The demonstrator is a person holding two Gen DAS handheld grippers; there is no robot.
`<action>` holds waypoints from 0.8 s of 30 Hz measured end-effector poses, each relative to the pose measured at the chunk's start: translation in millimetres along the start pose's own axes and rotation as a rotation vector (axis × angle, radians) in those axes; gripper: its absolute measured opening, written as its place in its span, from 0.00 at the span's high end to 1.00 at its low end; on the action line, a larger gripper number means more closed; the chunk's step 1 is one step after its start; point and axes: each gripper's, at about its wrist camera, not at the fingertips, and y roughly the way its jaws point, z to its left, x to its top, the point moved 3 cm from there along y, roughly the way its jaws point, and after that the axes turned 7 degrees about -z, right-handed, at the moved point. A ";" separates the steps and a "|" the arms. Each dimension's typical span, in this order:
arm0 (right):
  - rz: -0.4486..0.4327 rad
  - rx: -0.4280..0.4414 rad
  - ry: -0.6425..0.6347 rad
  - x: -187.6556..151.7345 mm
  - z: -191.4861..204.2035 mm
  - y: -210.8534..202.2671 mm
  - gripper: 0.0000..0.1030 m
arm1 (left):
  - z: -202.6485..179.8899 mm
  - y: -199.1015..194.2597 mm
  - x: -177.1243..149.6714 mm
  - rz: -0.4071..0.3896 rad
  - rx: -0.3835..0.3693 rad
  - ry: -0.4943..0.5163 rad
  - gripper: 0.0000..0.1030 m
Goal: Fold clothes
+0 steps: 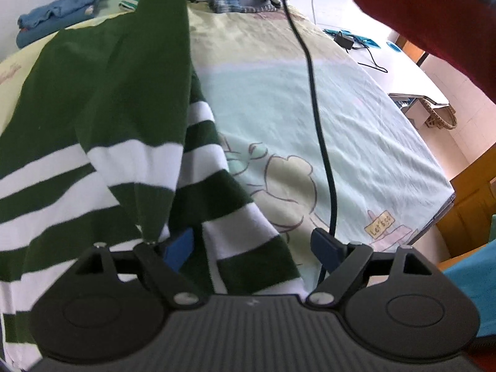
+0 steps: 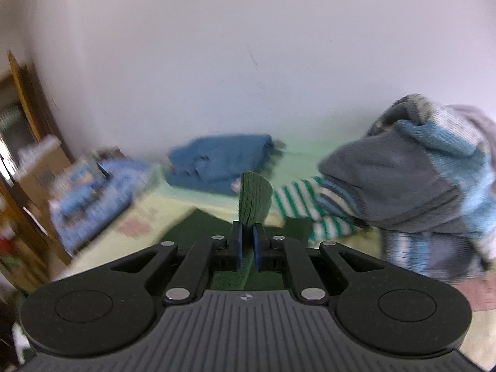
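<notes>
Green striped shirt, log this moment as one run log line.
right tool: shut on shirt | left tool: open, beside hem | shirt: lifted over bed | fold: not done

Two wrist fisheyes over one bed

The left wrist view looks down from close above the bed sheet (image 1: 356, 130), across it toward the far corner; the right wrist view sits low, facing the white wall (image 2: 217, 46); both share the folded blue clothes (image 1: 59, 15) (image 2: 220, 161) and the green striped garment (image 1: 102, 99) (image 2: 254, 198).
</notes>
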 end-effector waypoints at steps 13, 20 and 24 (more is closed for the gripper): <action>0.084 -0.100 0.051 -43.0 -34.7 55.5 0.92 | 14.2 -37.5 17.7 -0.086 0.043 0.011 0.13; 0.150 -0.121 0.058 -61.4 -40.7 69.0 0.80 | 10.7 -1.9 13.1 -0.023 -0.014 -0.043 0.16; 0.135 -0.116 0.065 -61.5 -42.5 66.5 0.91 | 4.6 4.2 13.1 -0.019 -0.021 -0.022 0.13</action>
